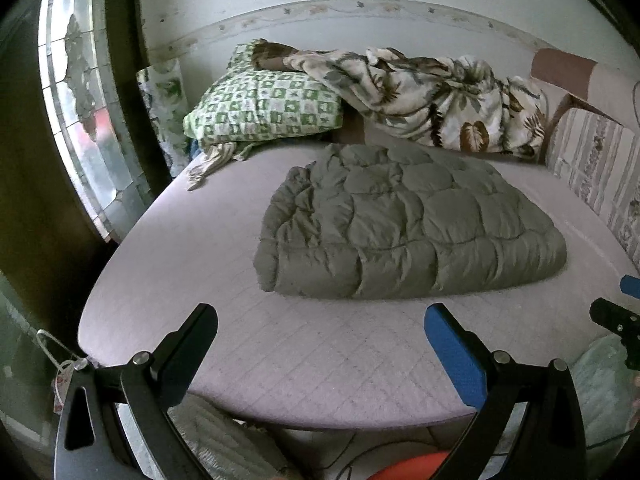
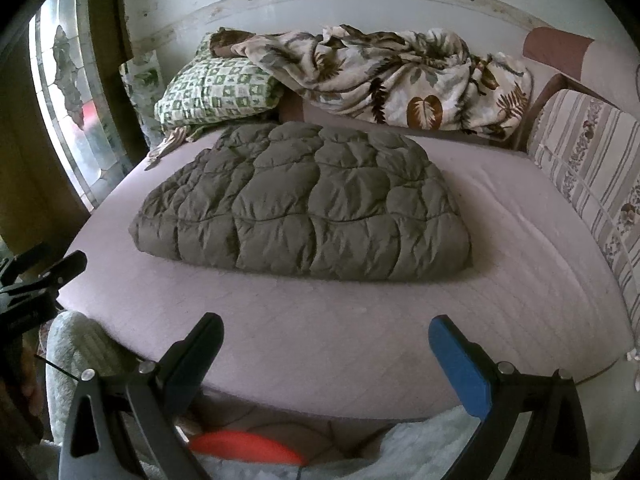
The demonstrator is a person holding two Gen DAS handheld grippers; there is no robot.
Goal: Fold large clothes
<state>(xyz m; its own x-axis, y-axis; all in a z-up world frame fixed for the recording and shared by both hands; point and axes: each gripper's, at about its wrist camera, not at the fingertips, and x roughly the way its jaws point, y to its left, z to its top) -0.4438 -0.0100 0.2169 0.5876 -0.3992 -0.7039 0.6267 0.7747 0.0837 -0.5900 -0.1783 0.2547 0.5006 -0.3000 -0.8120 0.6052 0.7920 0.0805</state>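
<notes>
No brand, label or readable writing shows anywhere; a few pale marks on the body of the left gripper, seen at the left edge of the right wrist view, are too blurred to read.

The grey quilted comforter (image 1: 412,220) lies folded into a thick rectangular bundle on the pink mattress (image 1: 240,340), near the middle of the bed and well apart from both grippers. Its left end is bunched and wrinkled, so the layers there cannot be counted.

The left gripper (image 1: 320,328) hovers over the near edge of the mattress with its fingers spread wide and nothing between them. The right gripper (image 2: 324,336) does likewise, fingers wide apart and empty. Each gripper shows one blue pad (image 2: 460,364) on its right finger.

Behind the comforter, a green checked pillow (image 1: 264,108) sits against the wall, with a leaf-print blanket (image 1: 432,96) heaped beside and partly over it. A striped floral cushion (image 2: 588,160) runs along the right side, cut off by the frame edge. An orange object (image 2: 248,446) below the bed edge is partly hidden by the gripper and cannot be identified. A patterned glass window (image 1: 80,120) stands at left.
</notes>
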